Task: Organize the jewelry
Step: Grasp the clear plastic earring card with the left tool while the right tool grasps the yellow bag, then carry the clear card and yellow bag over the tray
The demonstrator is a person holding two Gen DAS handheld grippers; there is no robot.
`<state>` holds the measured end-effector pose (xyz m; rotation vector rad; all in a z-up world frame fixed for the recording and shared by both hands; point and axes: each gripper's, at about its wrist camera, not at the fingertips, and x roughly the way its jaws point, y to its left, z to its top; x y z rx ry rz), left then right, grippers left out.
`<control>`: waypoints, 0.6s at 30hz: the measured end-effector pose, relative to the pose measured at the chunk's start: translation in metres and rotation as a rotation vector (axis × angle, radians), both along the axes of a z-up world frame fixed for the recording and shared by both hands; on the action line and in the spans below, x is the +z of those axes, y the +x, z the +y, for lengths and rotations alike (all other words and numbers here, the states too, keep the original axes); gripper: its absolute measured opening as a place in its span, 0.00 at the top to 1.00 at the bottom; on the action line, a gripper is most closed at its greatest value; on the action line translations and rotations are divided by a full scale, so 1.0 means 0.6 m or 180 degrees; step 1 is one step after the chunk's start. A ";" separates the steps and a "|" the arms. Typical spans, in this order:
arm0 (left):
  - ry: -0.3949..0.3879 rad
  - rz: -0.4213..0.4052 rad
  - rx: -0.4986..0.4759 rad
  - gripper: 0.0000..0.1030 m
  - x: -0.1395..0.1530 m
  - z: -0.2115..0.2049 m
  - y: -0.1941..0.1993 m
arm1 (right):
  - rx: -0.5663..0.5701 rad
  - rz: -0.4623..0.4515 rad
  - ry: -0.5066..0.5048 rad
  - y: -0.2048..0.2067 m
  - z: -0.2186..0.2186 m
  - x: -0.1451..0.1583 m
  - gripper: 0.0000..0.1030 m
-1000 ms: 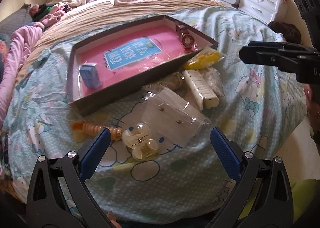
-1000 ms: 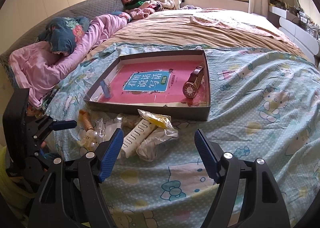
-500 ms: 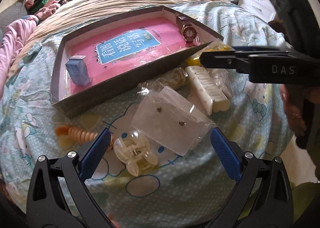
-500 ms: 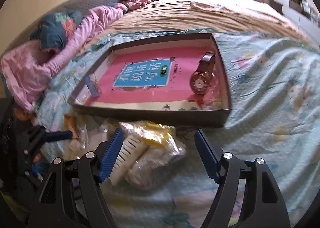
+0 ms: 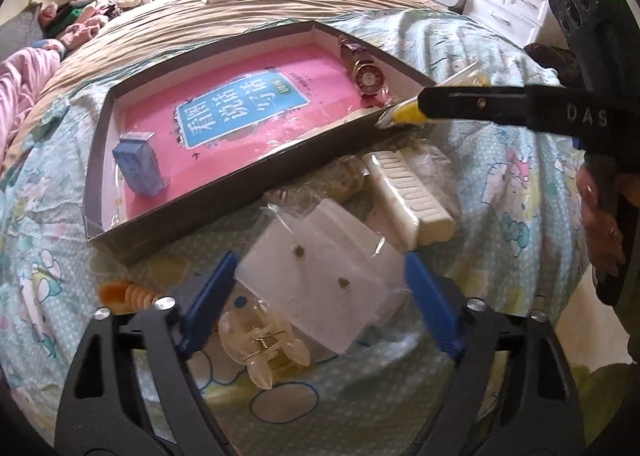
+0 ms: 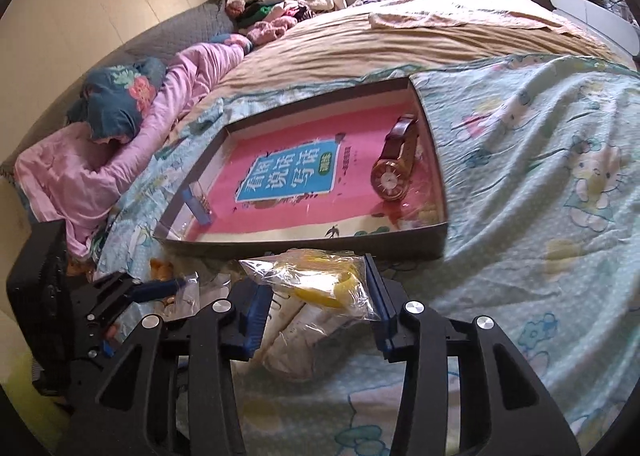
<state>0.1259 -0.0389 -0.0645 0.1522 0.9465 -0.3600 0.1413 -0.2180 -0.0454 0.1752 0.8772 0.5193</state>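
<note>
Now right gripper (image 6: pixel 316 292) closing, pads touching yellow bag (image 6: pixel 320 280): grip plastic firmly, lift over tray wall (image 6: pixel 320 246). Left gripper (image 5: pixel 320 296) closing, part open around clear pouch (image 5: pixel 320 276), not gripping.

We see a pink tray lining (image 5: pixel 320 68) with blue label (image 5: pixel 244 112), dark grey tray walls (image 5: pixel 224 212), light blue case (image 5: pixel 138 164), red-faced watch (image 5: pixel 370 78), yellow bagged item (image 6: pixel 320 284), mint cartoon-cat bedsheet (image 6: pixel 560 196), cream comb (image 5: pixel 412 196), orange spiral tie (image 5: pixel 128 294).

Both grippers are black plastic frames with triangular cut-outs, silver round screw heads at the pivots and ribbed blue pads lining the fingers. On the right gripper (image 5: pixel 384 121), white letters "DAS" mark the finger's side and a green light glows on its black housing. The left gripper (image 5: pixel 320 298) matches it.
</note>
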 end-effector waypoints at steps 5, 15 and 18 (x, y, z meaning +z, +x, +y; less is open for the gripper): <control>0.0062 -0.0124 0.0006 0.30 0.013 0.002 -0.012 | -0.0047 -0.0069 0.0029 -0.010 -0.017 0.015 0.60; -0.0230 -0.0414 0.0280 0.30 0.079 0.064 -0.017 | 0.0009 -0.0220 0.0011 -0.030 -0.012 0.044 0.60; -0.0295 -0.0495 0.0431 0.30 0.096 0.093 -0.012 | 0.0049 -0.0278 0.0015 -0.032 -0.004 0.054 0.60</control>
